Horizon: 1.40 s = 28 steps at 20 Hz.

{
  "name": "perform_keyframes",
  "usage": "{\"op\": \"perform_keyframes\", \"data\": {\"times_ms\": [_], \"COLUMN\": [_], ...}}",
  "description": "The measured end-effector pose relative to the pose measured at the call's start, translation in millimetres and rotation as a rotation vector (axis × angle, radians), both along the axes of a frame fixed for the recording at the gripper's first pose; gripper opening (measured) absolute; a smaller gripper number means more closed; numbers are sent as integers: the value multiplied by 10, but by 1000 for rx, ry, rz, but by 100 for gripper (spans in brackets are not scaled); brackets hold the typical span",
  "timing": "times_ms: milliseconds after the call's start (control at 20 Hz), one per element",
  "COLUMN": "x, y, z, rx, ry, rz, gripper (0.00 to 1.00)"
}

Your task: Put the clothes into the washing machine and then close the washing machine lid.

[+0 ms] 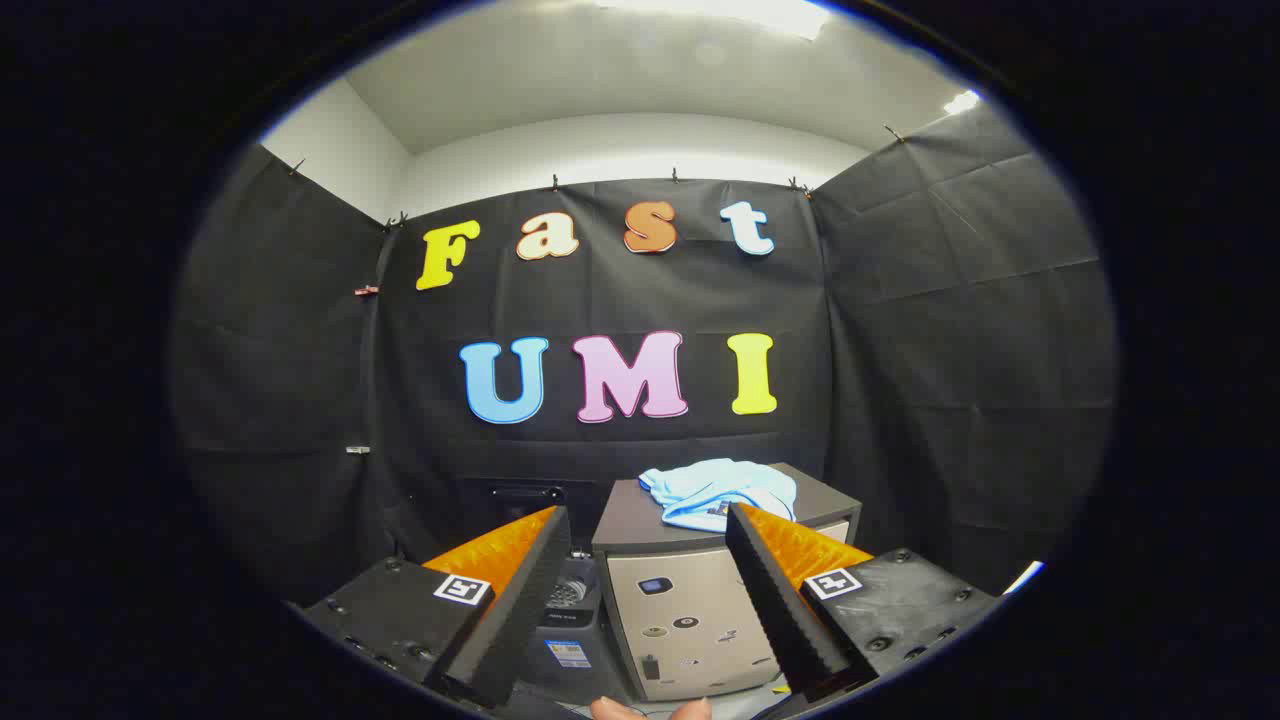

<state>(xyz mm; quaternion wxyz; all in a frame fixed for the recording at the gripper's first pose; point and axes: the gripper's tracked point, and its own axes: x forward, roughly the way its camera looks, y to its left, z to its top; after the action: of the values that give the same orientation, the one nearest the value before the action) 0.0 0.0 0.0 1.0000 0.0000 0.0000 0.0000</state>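
Gripper (648,560) stood wide open, holding nothing, aimed forward. Just beyond the fingers sat a boxy grey-and-cream cabinet (690,620), probably the washing machine; a dark unit (565,610) stood beside it. A crumpled light-blue cloth (715,492) lay on the cabinet's dark top, past the fingertips. Likely step: the approach, pick-up not yet begun. Next move called for advancing, straddling a raised fold, then closing.
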Motion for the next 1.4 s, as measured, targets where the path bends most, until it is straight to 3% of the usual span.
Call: {"op": "perform_keyframes", "data": {"times_ms": [950, 1200, 1400], "x": [15, 96, 249], "y": [-85, -99, -204], "z": [-91, -164, -200], "rx": [11, 10, -20], "ry": [30, 54, 54], "rz": [-13, 2, -31], "gripper": [98, 98, 98]}}
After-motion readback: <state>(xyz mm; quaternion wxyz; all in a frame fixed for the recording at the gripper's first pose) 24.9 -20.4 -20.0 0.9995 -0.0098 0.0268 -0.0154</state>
